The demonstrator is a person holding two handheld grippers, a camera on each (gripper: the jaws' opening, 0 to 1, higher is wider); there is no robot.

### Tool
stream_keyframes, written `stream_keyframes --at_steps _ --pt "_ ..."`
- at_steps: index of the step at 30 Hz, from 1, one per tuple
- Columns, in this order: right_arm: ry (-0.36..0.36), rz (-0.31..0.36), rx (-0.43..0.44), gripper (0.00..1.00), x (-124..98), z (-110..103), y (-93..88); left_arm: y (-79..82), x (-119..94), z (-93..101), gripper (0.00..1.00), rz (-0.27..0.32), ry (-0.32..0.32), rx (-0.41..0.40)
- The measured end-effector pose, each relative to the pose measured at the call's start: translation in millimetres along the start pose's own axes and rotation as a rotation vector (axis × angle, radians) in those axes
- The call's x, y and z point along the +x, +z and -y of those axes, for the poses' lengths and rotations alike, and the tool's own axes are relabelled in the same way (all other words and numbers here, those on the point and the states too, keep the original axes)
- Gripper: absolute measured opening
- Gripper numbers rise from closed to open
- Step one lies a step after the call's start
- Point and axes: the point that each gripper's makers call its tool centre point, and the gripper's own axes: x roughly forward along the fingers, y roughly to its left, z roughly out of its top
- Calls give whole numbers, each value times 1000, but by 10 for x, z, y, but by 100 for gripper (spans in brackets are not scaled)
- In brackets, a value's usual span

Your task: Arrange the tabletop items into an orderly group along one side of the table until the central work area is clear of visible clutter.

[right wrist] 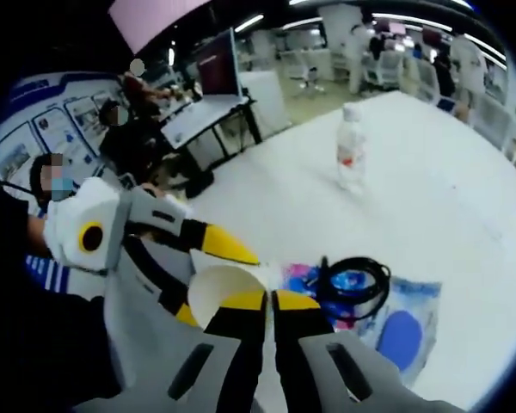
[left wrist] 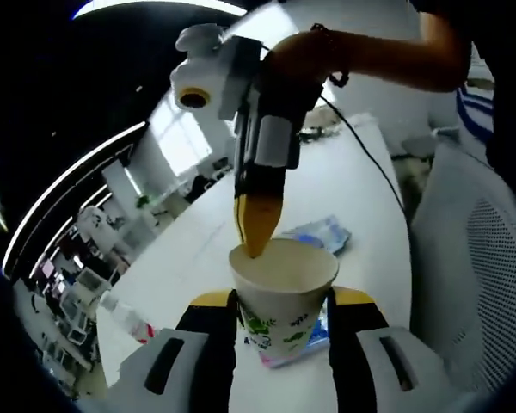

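A white paper cup (left wrist: 284, 297) with green print stands upright between my left gripper's (left wrist: 284, 311) two yellow-padded jaws, which are shut on its sides. From above, a hand brings my right gripper (left wrist: 256, 243) down, and its yellow tips meet at the cup's near rim. In the right gripper view the right gripper (right wrist: 267, 300) has its jaws pressed together at the rim of the cup (right wrist: 219, 292). There the left gripper (right wrist: 208, 280) comes in from the left and straddles the cup.
A clear water bottle (right wrist: 351, 155) with a red label stands farther out on the white table (right wrist: 447, 198). A black cable coil (right wrist: 354, 284) lies on blue and pink packets (right wrist: 404, 331). A white mesh chair (left wrist: 482, 284) stands beside the table (left wrist: 344, 181).
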Motion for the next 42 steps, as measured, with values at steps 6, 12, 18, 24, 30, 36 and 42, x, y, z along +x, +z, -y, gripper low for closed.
stream_keyframes --at_steps 6,12,18,24,30,36,42 --pt "54 38 68 0 -40 -57 53 72 -51 16 37 78 -46 -212" --pt "89 68 89 0 -64 -94 86 138 -95 18 36 152 -77 -382" --pt "97 72 96 0 -50 -124 77 180 -96 41 35 169 -94 -431" --pt "129 109 109 8 -55 -174 94 194 -86 29 35 179 -99 -463" --pt "132 161 105 23 -72 -169 113 197 -68 -1 35 178 -95 -479" --pt "114 198 113 37 -99 -99 107 171 -42 -34 35 167 -86 -490" --pt "97 239 115 53 -123 -32 116 146 -13 -65 35 159 -76 -498"
